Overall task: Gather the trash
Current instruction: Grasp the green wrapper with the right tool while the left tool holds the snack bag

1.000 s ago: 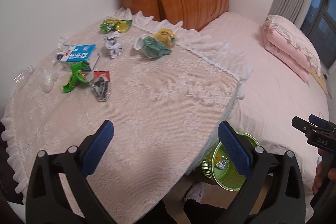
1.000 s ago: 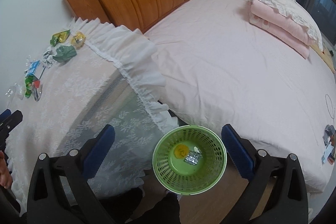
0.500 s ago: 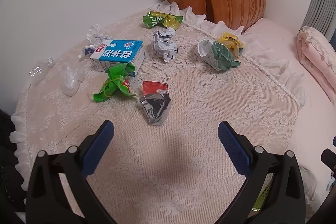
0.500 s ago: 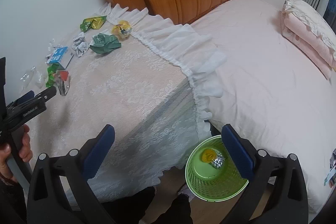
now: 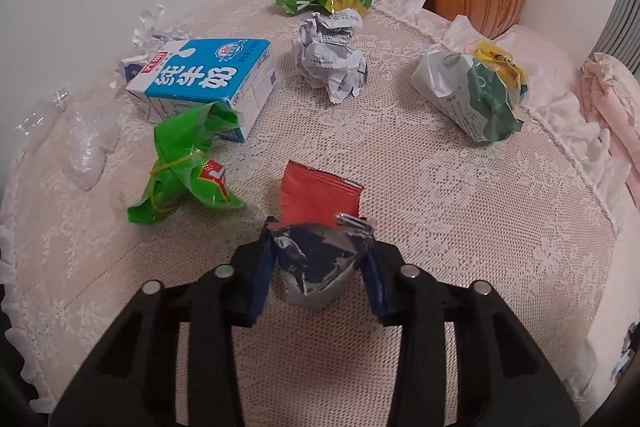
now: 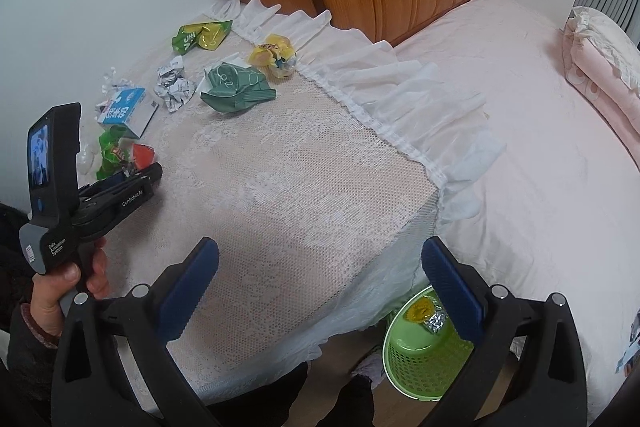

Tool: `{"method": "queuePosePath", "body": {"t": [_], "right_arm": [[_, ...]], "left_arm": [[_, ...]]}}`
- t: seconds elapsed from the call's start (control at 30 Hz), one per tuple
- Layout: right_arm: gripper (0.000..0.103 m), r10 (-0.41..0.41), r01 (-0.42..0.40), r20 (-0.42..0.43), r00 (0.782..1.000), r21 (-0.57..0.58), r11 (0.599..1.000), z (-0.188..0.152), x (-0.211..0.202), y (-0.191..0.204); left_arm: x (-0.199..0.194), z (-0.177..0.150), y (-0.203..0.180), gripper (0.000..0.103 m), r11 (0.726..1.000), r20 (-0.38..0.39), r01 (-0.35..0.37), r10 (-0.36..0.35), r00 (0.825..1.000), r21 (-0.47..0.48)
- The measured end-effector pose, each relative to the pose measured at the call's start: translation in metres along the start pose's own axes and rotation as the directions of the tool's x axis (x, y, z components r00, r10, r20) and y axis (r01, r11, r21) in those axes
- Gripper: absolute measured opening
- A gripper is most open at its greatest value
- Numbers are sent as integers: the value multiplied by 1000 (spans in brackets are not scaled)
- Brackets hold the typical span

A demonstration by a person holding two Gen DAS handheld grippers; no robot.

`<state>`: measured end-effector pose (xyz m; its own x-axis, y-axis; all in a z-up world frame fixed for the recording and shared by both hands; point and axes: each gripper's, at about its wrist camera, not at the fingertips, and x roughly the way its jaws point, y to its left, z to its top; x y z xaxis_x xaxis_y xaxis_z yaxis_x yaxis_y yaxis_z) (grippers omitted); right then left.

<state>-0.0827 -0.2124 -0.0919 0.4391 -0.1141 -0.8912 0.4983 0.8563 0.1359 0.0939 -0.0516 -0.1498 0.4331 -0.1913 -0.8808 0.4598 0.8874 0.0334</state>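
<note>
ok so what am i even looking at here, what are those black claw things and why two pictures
The black claws are hand-held grippers: a person holds one in each hand, and each carries a camera looking along its fingers. So you get two pictures of one bedroom.

The left hand-held gripper has closed on a crumpled red and silver wrapper lying on the lace-covered table. Also on the table are a blue milk carton, a green wrapper and a ball of crumpled paper.

The right hand-held gripper is open and holds nothing. Its picture shows the left one from the side, and a green basket on the floor with some trash in it.
</note>
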Motion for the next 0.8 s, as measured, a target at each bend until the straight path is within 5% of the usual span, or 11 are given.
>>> {"method": "queuePosePath", "body": {"t": [0.4, 0.7, 0.8], "right_arm": [[101, 67, -69, -20, 998, -86, 994, 22, 18, 46], [101, 228, -238, -75, 971, -162, 958, 59, 61, 158], [101, 216, -229, -87, 973, -189, 955, 70, 83, 201]], "left_arm": [[-72, -23, 43, 32, 1000, 79, 16, -16, 997, -4], [-103, -51, 122, 32, 987, 82, -113, 123, 989, -116], [-107, -57, 144, 32, 981, 76, -118, 131, 988, -153]]}}
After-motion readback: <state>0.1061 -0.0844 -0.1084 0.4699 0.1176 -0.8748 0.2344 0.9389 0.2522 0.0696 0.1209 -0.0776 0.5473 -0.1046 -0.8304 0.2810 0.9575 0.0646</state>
